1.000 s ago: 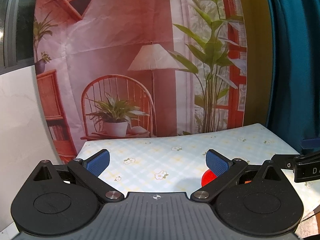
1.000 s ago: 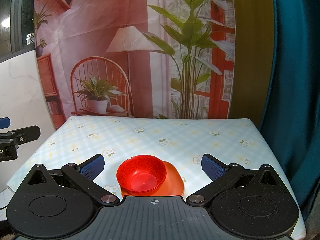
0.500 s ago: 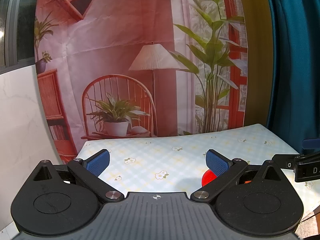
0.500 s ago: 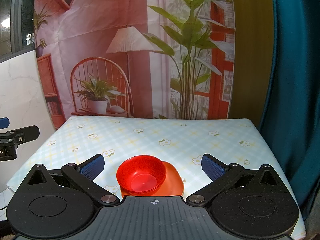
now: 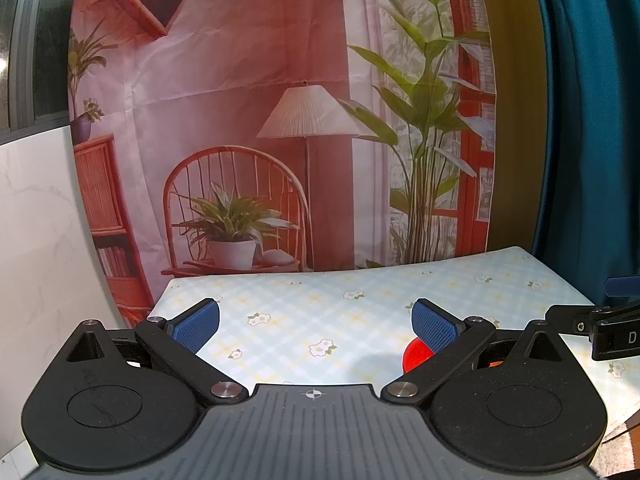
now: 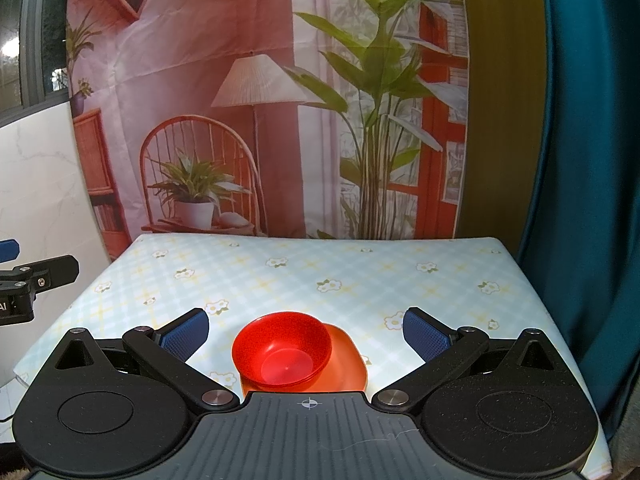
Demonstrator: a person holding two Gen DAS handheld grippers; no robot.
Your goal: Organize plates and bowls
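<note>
A red bowl (image 6: 283,356) sits on an orange plate (image 6: 346,370) at the near edge of the table, in the right wrist view. My right gripper (image 6: 306,332) is open and empty, its blue pads either side of the bowl and just behind it. My left gripper (image 5: 316,320) is open and empty over the left part of the table. In the left wrist view only a sliver of the red bowl (image 5: 416,354) shows behind the right finger. The other gripper shows at the right edge of that view (image 5: 592,328).
The table wears a light checked cloth with flowers (image 6: 320,268). A printed backdrop of a room (image 6: 256,120) hangs behind it. A teal curtain (image 6: 592,160) hangs at the right. A white marble wall (image 5: 36,240) is at the left.
</note>
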